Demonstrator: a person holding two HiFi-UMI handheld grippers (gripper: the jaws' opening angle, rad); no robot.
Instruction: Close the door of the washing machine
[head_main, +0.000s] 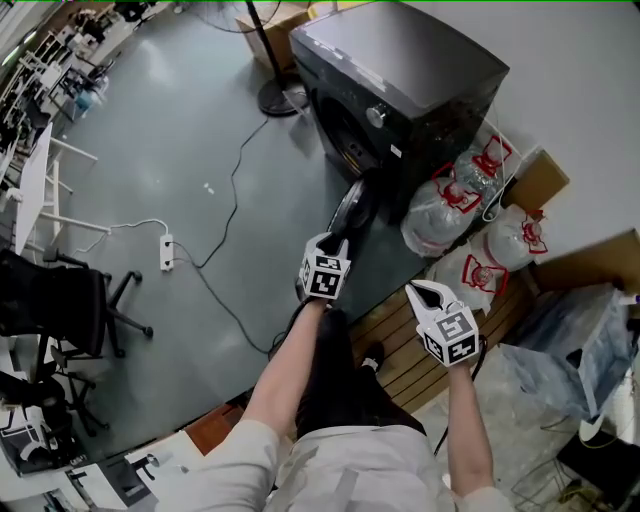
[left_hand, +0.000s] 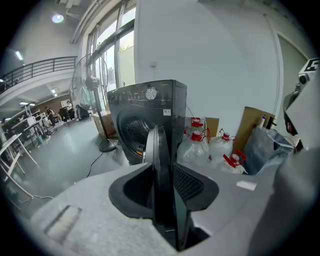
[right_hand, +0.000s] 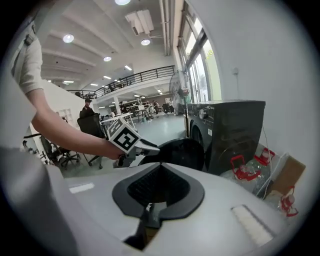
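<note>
The dark grey washing machine (head_main: 400, 75) stands against the wall with its round door (head_main: 352, 208) swung out toward me. My left gripper (head_main: 338, 243) is at the door's free edge. In the left gripper view the door (left_hand: 159, 145) stands edge-on between the jaws of the left gripper (left_hand: 162, 176), which are spread wide, and the pads do not visibly press on it. The open drum (left_hand: 135, 131) shows behind. My right gripper (head_main: 422, 291) hangs to the right of the door, shut and empty. The right gripper view shows its closed jaws (right_hand: 150, 212), the left gripper (right_hand: 145, 147) and the door (right_hand: 182, 152).
Clear bags with red handles (head_main: 450, 205) and cardboard (head_main: 540, 180) lie right of the machine. A standing fan's base (head_main: 275, 95) is to its left. A cable and power strip (head_main: 166, 250) cross the floor. An office chair (head_main: 70, 300) stands far left. Wooden slats (head_main: 400, 350) lie underfoot.
</note>
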